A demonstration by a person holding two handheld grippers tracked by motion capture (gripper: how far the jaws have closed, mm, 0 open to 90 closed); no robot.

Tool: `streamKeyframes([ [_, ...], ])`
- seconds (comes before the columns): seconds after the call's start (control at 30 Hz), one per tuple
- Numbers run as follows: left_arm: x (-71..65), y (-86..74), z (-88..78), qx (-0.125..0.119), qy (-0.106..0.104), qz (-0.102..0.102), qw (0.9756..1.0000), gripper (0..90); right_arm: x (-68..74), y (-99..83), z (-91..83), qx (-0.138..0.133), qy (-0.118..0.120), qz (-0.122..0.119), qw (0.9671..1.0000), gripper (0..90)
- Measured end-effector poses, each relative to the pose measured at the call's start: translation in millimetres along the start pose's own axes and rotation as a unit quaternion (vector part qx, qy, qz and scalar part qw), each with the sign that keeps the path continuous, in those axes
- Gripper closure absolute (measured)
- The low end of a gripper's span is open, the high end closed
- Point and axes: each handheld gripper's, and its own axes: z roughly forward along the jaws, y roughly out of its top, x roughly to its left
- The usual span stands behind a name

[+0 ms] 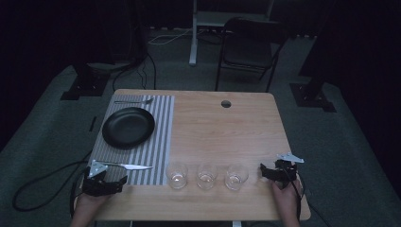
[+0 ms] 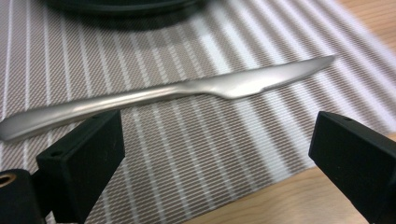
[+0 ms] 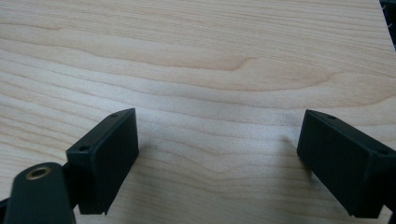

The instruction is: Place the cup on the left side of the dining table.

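the surface (image 1: 227,127) carries a striped mat (image 1: 156,156), and the knife (image 2: 177,91) lies flat on its near edge, just past the left claw (image 2: 215,154), jaws apart and empty. looks thin, stiff, slick metal; i'd pinch the handle.

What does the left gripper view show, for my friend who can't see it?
A silver knife lies flat on a striped placemat, just beyond the left gripper, whose two black jaws stand open and hold nothing. A black plate's edge sits at the top.
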Motion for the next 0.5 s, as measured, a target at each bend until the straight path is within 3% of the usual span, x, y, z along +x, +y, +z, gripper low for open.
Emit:
streamKeyframes([
  [0.33, -13.1, 10.1, -9.1, -0.026, -0.039, 0.025, 0.9986, 4.1, 0.0, 0.0, 0.0, 0.0, 0.0, 0.0, 1.0, 12.2],
  [0.5, -20.1, 15.1, -11.6, -0.027, -0.054, 0.04, 0.9974, 4.1, 0.0, 0.0, 0.0, 0.0, 0.0, 0.0, 1.0, 12.2],
])
